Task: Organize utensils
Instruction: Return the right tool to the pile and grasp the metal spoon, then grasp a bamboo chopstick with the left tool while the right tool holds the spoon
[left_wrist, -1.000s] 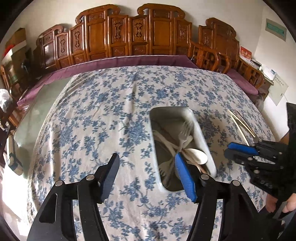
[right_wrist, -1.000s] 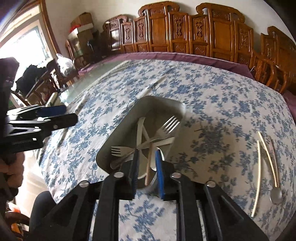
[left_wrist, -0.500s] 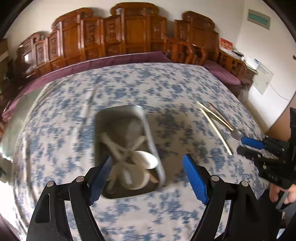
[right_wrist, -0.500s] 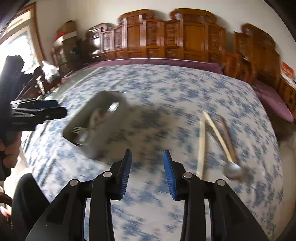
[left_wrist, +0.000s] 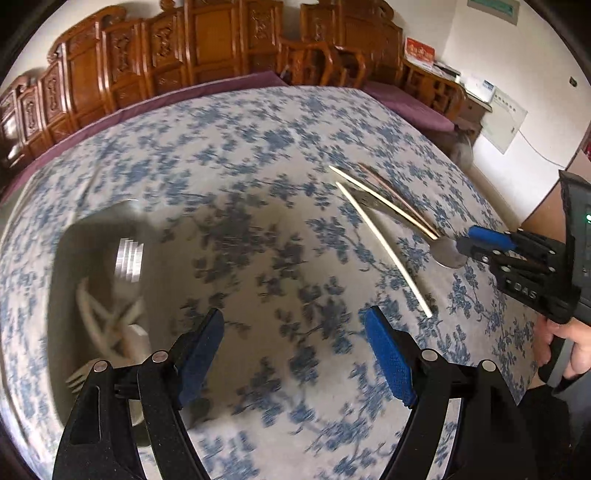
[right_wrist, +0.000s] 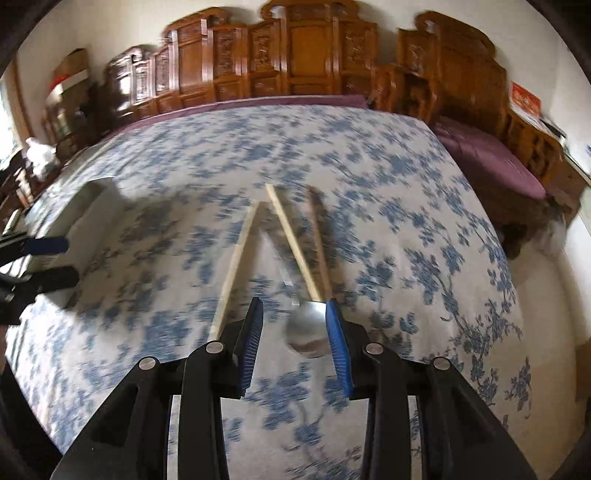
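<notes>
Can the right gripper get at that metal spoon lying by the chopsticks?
Probably yes. The right gripper hangs open just above the metal spoon, whose bowl shows between its fingers. A chopstick crosses the handle, but nothing covers the bowl. Its jaws have just been opening.

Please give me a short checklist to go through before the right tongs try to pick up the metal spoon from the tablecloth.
1. Right tongs open, nothing between them: ok; they have just been opening.
2. Metal spoon bowl in line with the gap: ok, it shows between the fingers.
3. Pads touching the spoon: cannot tell, the picture is blurred.
4. Chopsticks apart from the spoon: not ok, one ends right at the bowl and may be caught too.
5. Left tongs open, empty, out of the way: ok.
6. Tray has room for the spoon: cannot tell, blurred.
</notes>
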